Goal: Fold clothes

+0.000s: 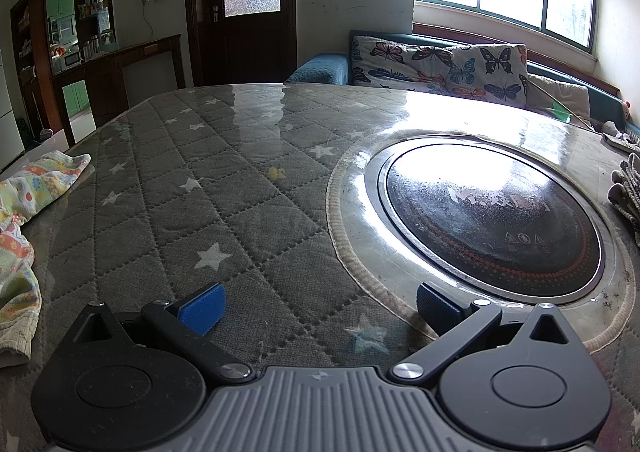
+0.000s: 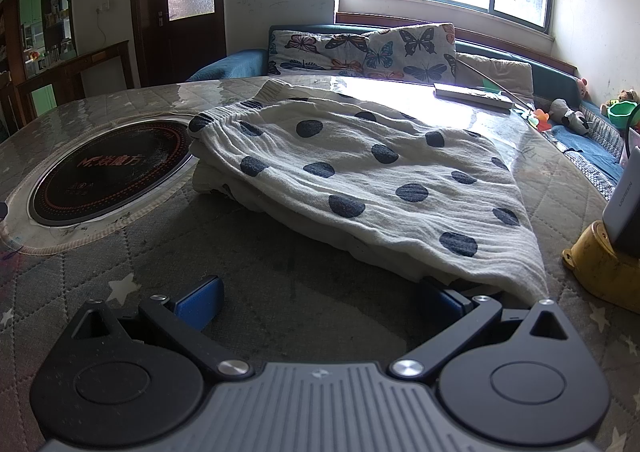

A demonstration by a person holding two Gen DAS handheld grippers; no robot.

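Observation:
A white garment with dark polka dots (image 2: 360, 172) lies folded on the grey quilted star-pattern table cover (image 2: 280, 292), just ahead of my right gripper (image 2: 320, 300). The right gripper is open and empty; the cloth's near corner drapes over its right finger. A sliver of this garment shows at the right edge of the left wrist view (image 1: 628, 188). My left gripper (image 1: 320, 308) is open and empty above the table cover (image 1: 200, 192). A colourful printed garment (image 1: 24, 212) lies crumpled at the table's left edge, apart from the left gripper.
A round black induction cooktop (image 1: 492, 220) is set into the table; it also shows in the right wrist view (image 2: 108, 168). A yellow stand with a grey charger (image 2: 608, 252) stands at the right. A sofa with butterfly cushions (image 2: 360, 48) and a white box (image 2: 472, 96) lie beyond.

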